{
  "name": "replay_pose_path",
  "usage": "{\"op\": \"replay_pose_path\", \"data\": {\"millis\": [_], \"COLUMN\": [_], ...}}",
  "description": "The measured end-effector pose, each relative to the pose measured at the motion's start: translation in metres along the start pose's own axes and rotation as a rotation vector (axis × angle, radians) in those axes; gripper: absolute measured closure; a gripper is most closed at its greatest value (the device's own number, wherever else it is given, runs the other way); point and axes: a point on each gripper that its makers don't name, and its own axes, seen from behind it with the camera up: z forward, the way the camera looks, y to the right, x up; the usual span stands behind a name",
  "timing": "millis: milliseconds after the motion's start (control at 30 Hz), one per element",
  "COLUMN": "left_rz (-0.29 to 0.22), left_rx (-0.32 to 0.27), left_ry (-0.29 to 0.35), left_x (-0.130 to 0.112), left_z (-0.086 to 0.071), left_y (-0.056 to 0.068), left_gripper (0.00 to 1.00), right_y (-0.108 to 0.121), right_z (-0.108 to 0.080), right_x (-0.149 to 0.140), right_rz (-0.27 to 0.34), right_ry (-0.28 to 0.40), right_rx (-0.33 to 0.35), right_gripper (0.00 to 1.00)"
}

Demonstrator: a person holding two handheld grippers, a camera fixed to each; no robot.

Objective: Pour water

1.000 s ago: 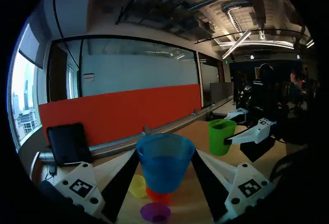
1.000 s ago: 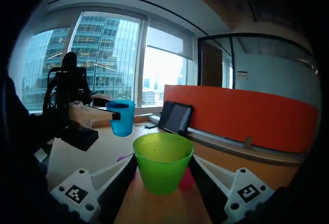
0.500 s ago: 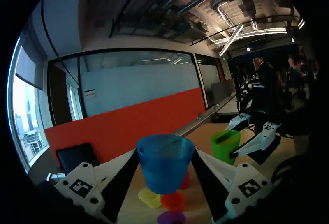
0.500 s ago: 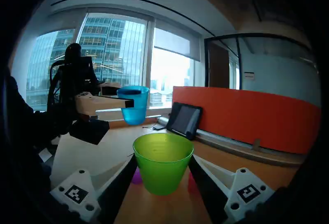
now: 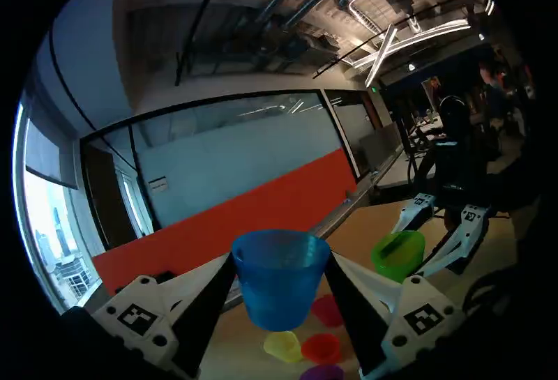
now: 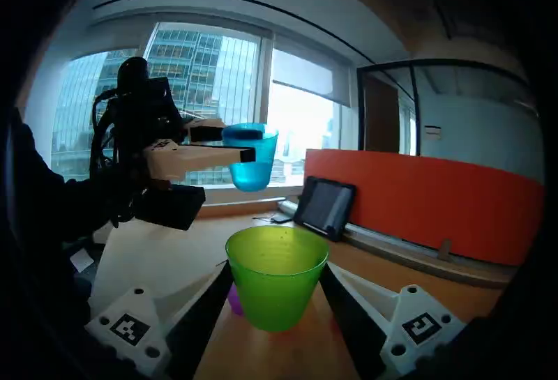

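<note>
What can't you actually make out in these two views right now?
- Water level in the blue cup: left gripper view, its own wall hides it.
- Purple cup: right gripper view, mostly behind the green cup.
- Wall notice: both views, too small.

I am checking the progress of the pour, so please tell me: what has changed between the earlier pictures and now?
The left claw has lifted the blue cup higher and carried it closer to the green cup, now above its rim level. Nothing was grasped or released. Both claws stay shut on their cups, and the right claw keeps the green cup upright above the table.
</note>
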Motion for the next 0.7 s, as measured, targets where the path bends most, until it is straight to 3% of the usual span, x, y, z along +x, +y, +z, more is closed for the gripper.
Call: {"op": "replay_pose_path", "data": {"millis": [333,700], "left_rz": [0.107,0.242], "left_rx": [0.021,0.030], "left_ry": [0.019,0.040], "left_x": [0.022,0.043], "left_z": [0.003,0.008], "left_y": [-0.013,-0.013], "left_gripper": [0.13,0.13], "right_y": [-0.008,-0.018], "right_z": [0.005,0.014], "right_x": [-0.002,-0.003], "right_rz": [-0.008,-0.012], "right_ry": [0.003,-0.002], "right_rx": [0.021,0.049], "right_gripper": [0.11,0.11]}}
